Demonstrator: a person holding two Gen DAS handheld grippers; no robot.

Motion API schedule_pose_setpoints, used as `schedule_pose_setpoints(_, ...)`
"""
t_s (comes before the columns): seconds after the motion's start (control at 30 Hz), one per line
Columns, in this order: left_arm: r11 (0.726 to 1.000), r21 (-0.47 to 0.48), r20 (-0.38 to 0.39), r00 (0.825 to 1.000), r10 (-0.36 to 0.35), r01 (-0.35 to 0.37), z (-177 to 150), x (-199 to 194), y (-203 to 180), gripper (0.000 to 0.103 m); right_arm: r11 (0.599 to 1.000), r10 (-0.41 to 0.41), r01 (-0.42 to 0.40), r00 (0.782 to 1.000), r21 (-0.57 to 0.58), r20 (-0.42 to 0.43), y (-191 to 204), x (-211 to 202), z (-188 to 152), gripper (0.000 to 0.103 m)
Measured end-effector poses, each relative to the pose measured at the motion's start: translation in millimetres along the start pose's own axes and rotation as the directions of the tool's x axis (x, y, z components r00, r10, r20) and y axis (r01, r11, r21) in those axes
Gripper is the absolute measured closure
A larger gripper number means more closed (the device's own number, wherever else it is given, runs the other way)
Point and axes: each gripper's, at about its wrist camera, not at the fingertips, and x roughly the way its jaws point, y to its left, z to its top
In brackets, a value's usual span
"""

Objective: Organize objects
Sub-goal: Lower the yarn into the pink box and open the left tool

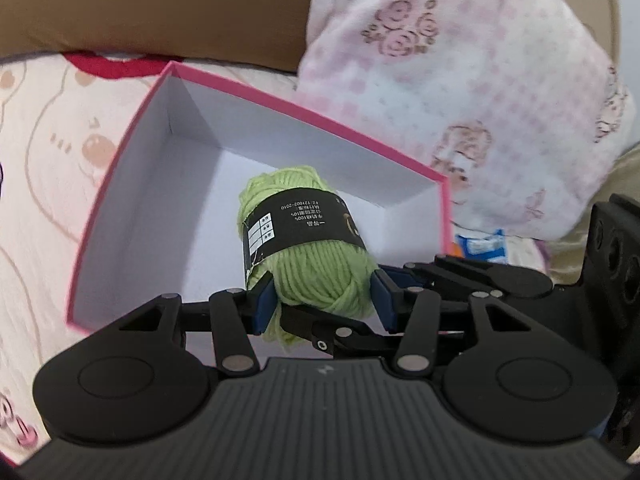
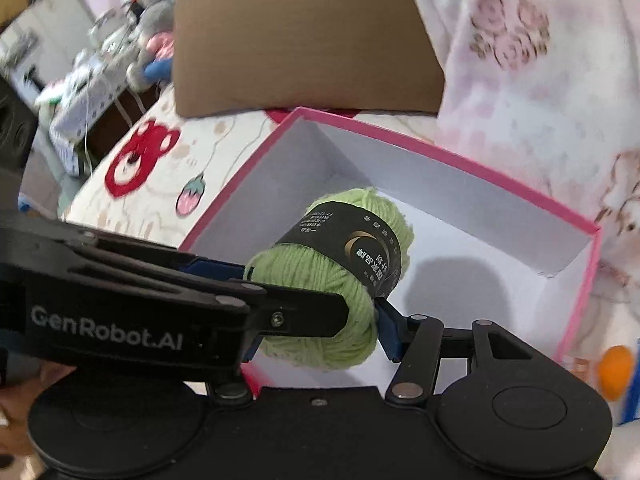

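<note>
Green yarn ball (image 1: 308,248) with a black paper band, held above the open pink cardboard box (image 1: 120,184) with white interior. Left tool (image 1: 320,300) and right tool (image 2: 316,320) both clamp the skein's near end between blue pads. Box rests on a cartoon-print bed sheet (image 2: 160,168).

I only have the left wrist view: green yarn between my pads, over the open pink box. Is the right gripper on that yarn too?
Observer: Yes. The right wrist view shows the right gripper clamped on the same yarn ball, one blue pad pressing its side.
Operator: My view shows only small print on the label. Anything else on it?
Observer: A gold crescent logo on the black label, facing the right camera.
</note>
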Motion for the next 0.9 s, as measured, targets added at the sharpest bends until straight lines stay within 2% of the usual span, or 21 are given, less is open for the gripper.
schedule_pose_setpoints(0.2, 0.999, 0.027, 0.037, 0.999, 0.041, -0.042, 16, 25, 13, 0.056, 0.999, 0.004, -0.006, 0.999, 0.040, 0.041, -15, 30, 10, 0.042)
schedule_pose_setpoints(0.33, 0.998, 0.037, 0.058, 0.998, 0.038, -0.041, 24, 38, 20, 0.057, 0.999, -0.012, 0.010, 0.998, 0.033, 0.058, -21, 45, 18, 0.041)
schedule_pose_setpoints(0.47, 0.999, 0.025, 0.058, 0.997, 0.045, -0.047, 29, 49, 31, 0.057, 0.999, -0.012, 0.010, 0.999, 0.045, 0.036, -26, 60, 23, 0.039)
schedule_pose_setpoints(0.6, 0.998, 0.057, 0.058, 0.998, 0.027, -0.030, 33, 55, 38, 0.057, 1.000, -0.002, 0.001, 1.000, 0.029, 0.012, -30, 65, 22, 0.032)
schedule_pose_setpoints(0.73, 0.997, 0.079, 0.053, 0.998, 0.021, -0.025, 33, 56, 44, 0.057, 0.999, 0.023, -0.023, 1.000, 0.027, -0.020, -33, 62, 18, 0.031)
schedule_pose_setpoints(0.83, 0.995, 0.085, 0.059, 0.997, 0.043, -0.048, 33, 56, 44, 0.058, 1.000, 0.023, -0.023, 1.000, 0.013, -0.013, -32, 60, 15, 0.033)
schedule_pose_setpoints(0.9, 0.993, 0.095, 0.058, 0.996, 0.069, -0.075, 32, 57, 44, 0.057, 1.000, 0.011, -0.011, 1.000, -0.007, -0.005, -30, 60, 13, 0.043)
